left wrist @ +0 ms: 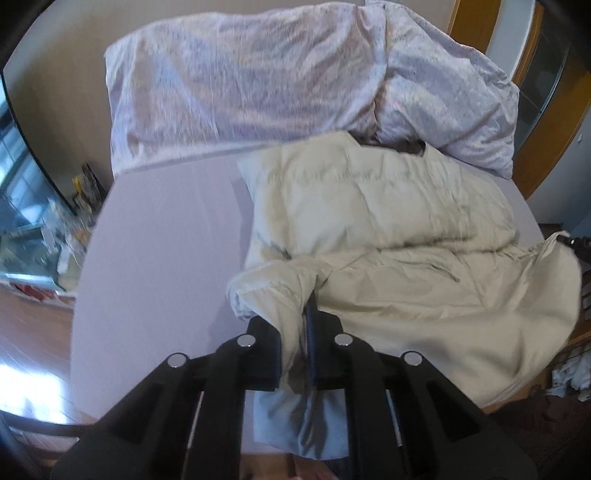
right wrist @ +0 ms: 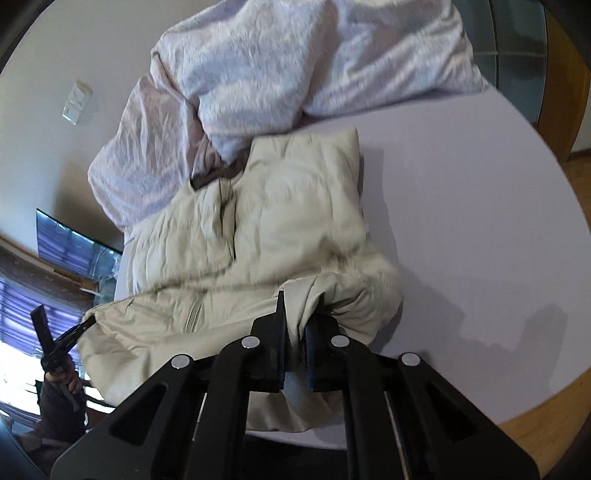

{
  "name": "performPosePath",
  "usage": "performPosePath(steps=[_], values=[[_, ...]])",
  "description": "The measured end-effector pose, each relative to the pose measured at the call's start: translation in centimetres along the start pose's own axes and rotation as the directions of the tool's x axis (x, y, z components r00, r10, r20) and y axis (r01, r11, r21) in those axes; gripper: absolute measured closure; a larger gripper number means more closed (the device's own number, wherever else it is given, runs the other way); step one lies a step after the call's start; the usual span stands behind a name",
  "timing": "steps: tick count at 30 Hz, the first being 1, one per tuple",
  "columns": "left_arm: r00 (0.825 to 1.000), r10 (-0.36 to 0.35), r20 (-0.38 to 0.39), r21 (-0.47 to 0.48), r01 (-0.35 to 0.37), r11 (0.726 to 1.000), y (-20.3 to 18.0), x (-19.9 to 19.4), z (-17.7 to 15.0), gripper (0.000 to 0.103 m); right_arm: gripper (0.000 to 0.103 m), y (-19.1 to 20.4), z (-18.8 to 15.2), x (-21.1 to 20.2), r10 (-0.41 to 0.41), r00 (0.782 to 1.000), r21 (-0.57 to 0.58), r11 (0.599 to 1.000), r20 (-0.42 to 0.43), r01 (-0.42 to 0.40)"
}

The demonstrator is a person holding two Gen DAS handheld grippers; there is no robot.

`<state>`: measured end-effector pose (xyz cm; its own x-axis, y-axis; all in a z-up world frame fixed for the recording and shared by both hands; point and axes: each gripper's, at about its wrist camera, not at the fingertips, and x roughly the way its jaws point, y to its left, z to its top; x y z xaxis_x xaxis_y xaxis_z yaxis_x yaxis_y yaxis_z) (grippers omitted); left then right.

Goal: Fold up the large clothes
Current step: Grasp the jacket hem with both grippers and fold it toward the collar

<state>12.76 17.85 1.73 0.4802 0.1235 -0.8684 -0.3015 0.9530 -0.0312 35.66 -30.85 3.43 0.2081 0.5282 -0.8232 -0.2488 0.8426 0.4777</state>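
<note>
the left gripper [left wrist: 301, 325] is clamped on a bunched fold of the cream puffer jacket [left wrist: 388, 236], its black fingers [left wrist: 267, 336] pinching the fabric at the garment's near corner. the right gripper [right wrist: 295, 314] is likewise closed on a gathered fold of the same jacket [right wrist: 266, 221], at the opposite near corner. between the two grips the hem is lifted off the bed sheet [left wrist: 166, 240] and sags, while the far part of the jacket lies flat on the mattress with its collar end toward the heaped duvet [left wrist: 240, 85].

beside the jacket the lavender sheet is bare: a wide strip on the left in the left wrist view, and a broad stretch [right wrist: 461, 203] to the right in the right wrist view, running out to the mattress's rounded edge. the near edge of the bed sits just under both grippers. the duvet [right wrist: 295, 62] fills the far end and touches the jacket's collar area.

only the left wrist view shows the wooden floor [left wrist: 33, 332] and a glass-fronted cabinet [left wrist: 26, 206] off the left side, its contents too blurred to tell. only the right wrist view shows a wall switch plate [right wrist: 77, 101], the window [right wrist: 37, 295], and the person's hand [right wrist: 68, 373] holding the other gripper at the jacket's far corner. wooden door frame [left wrist: 476, 29] stands beyond the duvet.
</note>
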Motion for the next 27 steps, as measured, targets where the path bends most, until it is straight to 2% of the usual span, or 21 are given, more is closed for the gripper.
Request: performPosePath(steps=[7, 16, 27], values=[[0.996, 0.08, 0.034, 0.041, -0.081, 0.996, -0.8, 1.6, 5.0, 0.092, 0.095, 0.9, 4.6, 2.1, -0.041, 0.999, -0.005, 0.999, 0.027, 0.041], [0.993, 0.105, 0.048, 0.023, -0.106, 0.994, -1.0, 3.7, 9.4, 0.092, 0.095, 0.6, 8.6, 4.1, -0.063, 0.998, 0.014, 0.998, 0.019, 0.063], [0.993, 0.111, 0.046, 0.003, -0.111, 0.994, -1.0, 4.9, 12.5, 0.092, 0.095, 0.2, 11.6, 6.1, -0.086, 0.996, 0.044, 0.995, -0.01, 0.086]])
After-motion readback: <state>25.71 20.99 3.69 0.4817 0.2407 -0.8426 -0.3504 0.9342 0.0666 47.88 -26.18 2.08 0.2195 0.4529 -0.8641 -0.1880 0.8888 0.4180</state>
